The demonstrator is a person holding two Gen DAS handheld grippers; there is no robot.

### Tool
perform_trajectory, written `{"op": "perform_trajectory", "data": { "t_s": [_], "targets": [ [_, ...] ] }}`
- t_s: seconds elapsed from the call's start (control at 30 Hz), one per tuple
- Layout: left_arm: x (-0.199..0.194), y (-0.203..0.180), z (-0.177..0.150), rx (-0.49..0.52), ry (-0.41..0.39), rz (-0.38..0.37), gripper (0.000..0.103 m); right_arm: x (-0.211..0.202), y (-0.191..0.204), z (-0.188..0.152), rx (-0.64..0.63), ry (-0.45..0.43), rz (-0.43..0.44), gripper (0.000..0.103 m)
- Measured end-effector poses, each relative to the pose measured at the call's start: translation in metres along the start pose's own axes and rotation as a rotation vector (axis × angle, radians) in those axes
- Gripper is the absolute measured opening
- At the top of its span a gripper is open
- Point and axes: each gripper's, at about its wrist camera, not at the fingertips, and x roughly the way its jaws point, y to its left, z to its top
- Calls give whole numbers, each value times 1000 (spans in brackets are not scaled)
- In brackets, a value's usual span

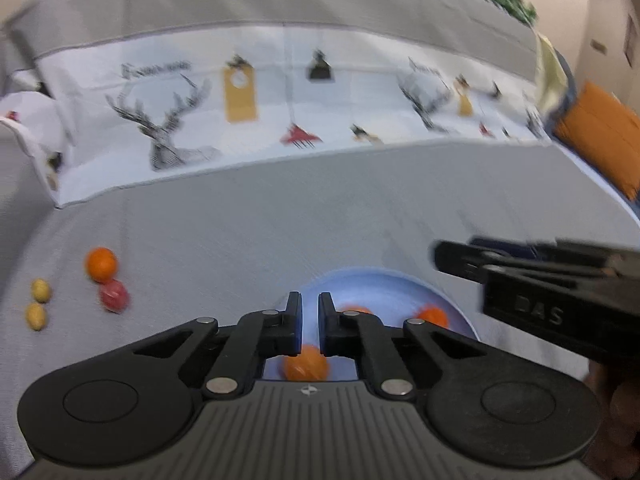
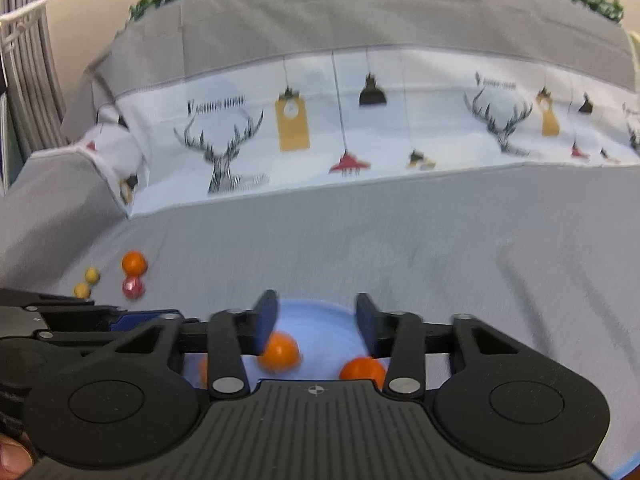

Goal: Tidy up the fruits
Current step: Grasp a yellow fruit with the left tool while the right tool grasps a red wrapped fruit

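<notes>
Three orange fruits [image 2: 279,352] lie in a pale blue plate [image 2: 320,316] on the grey cloth [image 2: 360,240] covering the desk. Well to the plate's left, another orange fruit [image 1: 101,264] touches a red fruit [image 1: 114,296], with two small yellow fruits [image 1: 40,290] just beside them. Over the plate, the left hand-held gripper [image 1: 310,308] has its jaws nearly together, empty; the right hand-held gripper [image 2: 316,320] is spread wide, empty.
</notes>
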Motion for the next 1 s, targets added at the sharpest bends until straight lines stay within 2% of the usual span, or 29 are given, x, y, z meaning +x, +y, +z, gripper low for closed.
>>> {"op": "perform_trajectory", "data": {
  "t_s": [0.03, 0.1, 0.2, 0.3, 0.4, 0.57, 0.73, 0.8, 0.87, 0.93, 1.0],
  "targets": [
    [-4, 5, 3, -22, -19, 13, 8, -1, 0, 1, 7, -14, 2, 22],
    [-12, 17, 9, -63, -63, 49, 8, -3, 2, 4, 14, -35, 10, 18],
    [-19, 39, 20, -123, -107, 110, 8, -3, 8, 8, 12, -59, 38, 18],
    [-19, 68, 31, -201, -114, 193, 8, 2, 17, 11, 13, -56, 86, 18],
    [-6, 100, 39, -269, -71, 309, 8, 9, 32, 13, 2, -42, 135, 18],
    [24, 148, 39, -346, 60, 482, 9, 26, 66, 16, -37, -26, 216, 18],
    [41, 182, 30, -412, 147, 535, 11, 48, 101, 18, -82, -13, 276, 18],
    [44, 193, 25, -442, 172, 551, 16, 57, 114, 18, -95, -7, 297, 18],
    [47, 200, 21, -471, 195, 559, 30, 69, 127, 19, -109, 15, 327, 19],
    [50, 206, 17, -493, 214, 567, 34, 82, 140, 19, -130, 37, 346, 26],
    [55, 210, 18, -500, 228, 574, 34, 94, 154, 18, -160, 50, 352, 33]
  ]
}}
